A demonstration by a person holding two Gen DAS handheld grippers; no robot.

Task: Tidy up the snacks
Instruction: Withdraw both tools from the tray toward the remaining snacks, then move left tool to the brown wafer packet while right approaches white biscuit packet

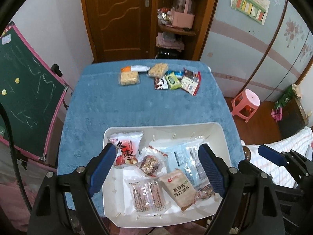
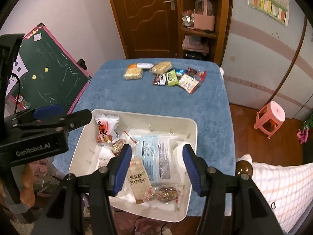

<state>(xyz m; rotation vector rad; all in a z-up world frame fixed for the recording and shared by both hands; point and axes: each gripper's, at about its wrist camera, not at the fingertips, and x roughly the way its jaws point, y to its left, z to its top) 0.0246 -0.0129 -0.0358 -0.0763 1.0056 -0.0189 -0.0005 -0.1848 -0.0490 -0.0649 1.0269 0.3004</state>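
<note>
A white bin [image 1: 221, 135] [image 2: 192, 129] sits at the near end of the blue-covered table [image 1: 137, 105] [image 2: 211, 107]. It holds several snack packs, among them a red-and-white pack [image 1: 127, 146] [image 2: 105, 127], a tan cracker pack [image 1: 179, 190] [image 2: 138, 178] and a pale blue pack [image 1: 187, 154] [image 2: 154, 154]. More snacks lie at the far end: a puffed-rice bar [image 1: 129, 78] [image 2: 133, 73], a green pack [image 1: 172, 80] [image 2: 172, 77] and others. My left gripper [image 1: 158, 170] hangs open and empty over the bin. My right gripper [image 2: 156, 168] is open and empty over the bin's right half.
A green chalkboard [image 1: 25, 90] [image 2: 52, 74] stands left of the table. A pink stool [image 1: 246, 103] [image 2: 271, 117] is on the floor to the right. A checked pillow [image 2: 281, 190] lies at the near right. A wooden door [image 1: 121, 15] and shelves [image 1: 178, 27] stand behind.
</note>
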